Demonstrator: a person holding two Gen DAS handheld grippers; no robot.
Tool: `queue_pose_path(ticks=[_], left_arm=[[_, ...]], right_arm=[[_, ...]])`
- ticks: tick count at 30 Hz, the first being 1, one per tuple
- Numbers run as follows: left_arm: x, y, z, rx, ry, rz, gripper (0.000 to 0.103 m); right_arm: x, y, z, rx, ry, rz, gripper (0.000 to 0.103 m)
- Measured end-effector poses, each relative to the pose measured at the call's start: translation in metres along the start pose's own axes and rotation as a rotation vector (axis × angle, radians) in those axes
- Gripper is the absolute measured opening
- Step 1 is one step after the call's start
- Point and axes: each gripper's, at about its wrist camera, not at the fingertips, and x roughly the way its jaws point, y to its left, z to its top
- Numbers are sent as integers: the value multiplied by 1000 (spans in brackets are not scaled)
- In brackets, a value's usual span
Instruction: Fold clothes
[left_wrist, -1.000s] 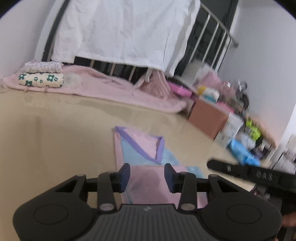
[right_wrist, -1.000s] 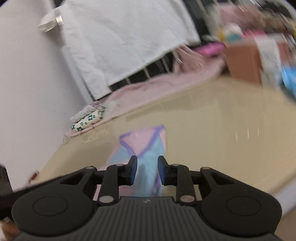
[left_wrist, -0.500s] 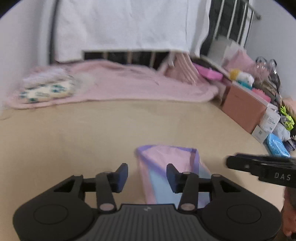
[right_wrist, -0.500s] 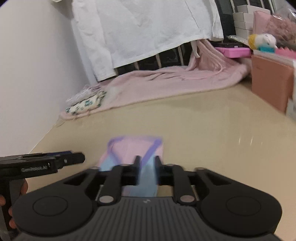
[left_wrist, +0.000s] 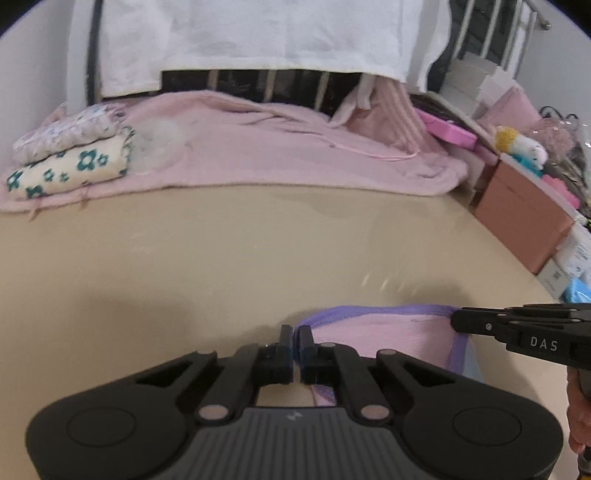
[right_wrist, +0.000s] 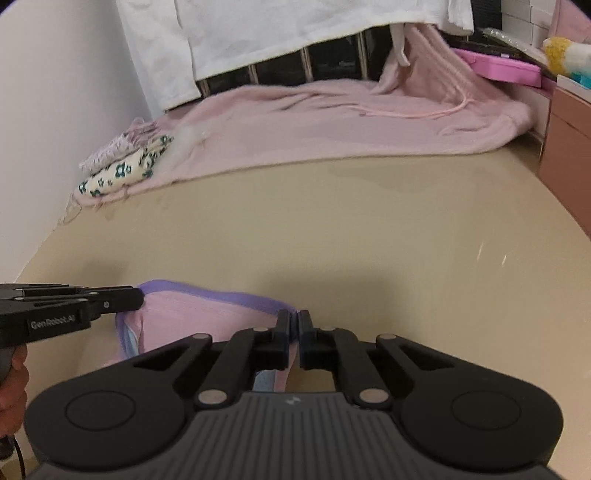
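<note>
The pink garment (left_wrist: 384, 338), edged in purple with a light blue layer showing beneath, lies on the beige bench (left_wrist: 229, 258) at its near edge. The left tongs (left_wrist: 295, 338) are clenched on the garment's purple-trimmed far left corner. The right tongs (right_wrist: 294, 323) are clenched on the purple trim at the far right corner. Each set of tongs appears in the other's view, level with the garment's far edge. At the far side of the bench, a pink blanket (left_wrist: 280, 151) is spread out, with a stack of folded floral clothes (left_wrist: 70, 162) resting on its left end. A white sheet (left_wrist: 258, 33) hangs behind it.
</note>
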Motion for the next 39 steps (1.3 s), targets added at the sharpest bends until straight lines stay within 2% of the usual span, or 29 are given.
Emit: queue_pose_path(ticks=[2,3,4,5,6,7,8,9,13,18,20,21,23,24,26,28,31,33,37,39], left_arm=[[8,-5,2,18,14,-3,21],[12,-7,3,27,22,-7,22],[16,-9,3,40,21,-9,22],[18,-12,3,56,18,-9,20],[19,-15,3,74,26,-10,11],[18,-16,3,82,27,-15,2],[16,-16,2,79,18,-26,2],[11,-17,1,79,4,-40,2],[-37,-20,-11,63,-89,-110,1],[-121,-37,-75,106,-213,-130,1],[-136,-38,-110,93,-194,-123,2],[-137,-38,-128,87,-160,-116,2],[-142,-37,-161,79,-109,-98,6],[-149,-36,-168,75,-117,-102,8],[-169,-28,-170,50,-145,-152,22],[-187,-21,-169,15,-181,-184,33],[-197,-22,-153,-27,-238,-195,35],[-192,-33,-148,-23,-242,-193,36],[-171,-61,-163,37,-169,-216,34],[-163,-67,-179,26,-134,-222,34]], right_arm=[[4,-1,3,-5,5,8,9],[7,-2,4,-8,8,11,14],[9,-2,6,-11,10,15,32],[11,-3,7,-14,13,19,45],[13,-4,8,-16,15,23,43],[15,-4,10,-19,18,27,32],[17,-4,10,-33,24,18,6],[13,-3,9,-42,20,14,3],[-18,-4,4,-64,-43,32,2],[-106,-2,-37,-172,-192,111,2],[-132,7,-71,-237,-185,146,2],[-141,12,-89,-273,-166,160,3],[-148,23,-123,-348,-105,181,3],[-150,27,-136,-374,-76,189,3],[-157,32,-153,-403,-44,200,5],[-170,30,-152,-372,-94,219,11],[-177,28,-145,-312,-177,244,32],[-171,28,-139,-271,-215,249,33],[-138,34,-135,-185,-173,217,33],[-128,33,-139,-166,-141,160,33]])
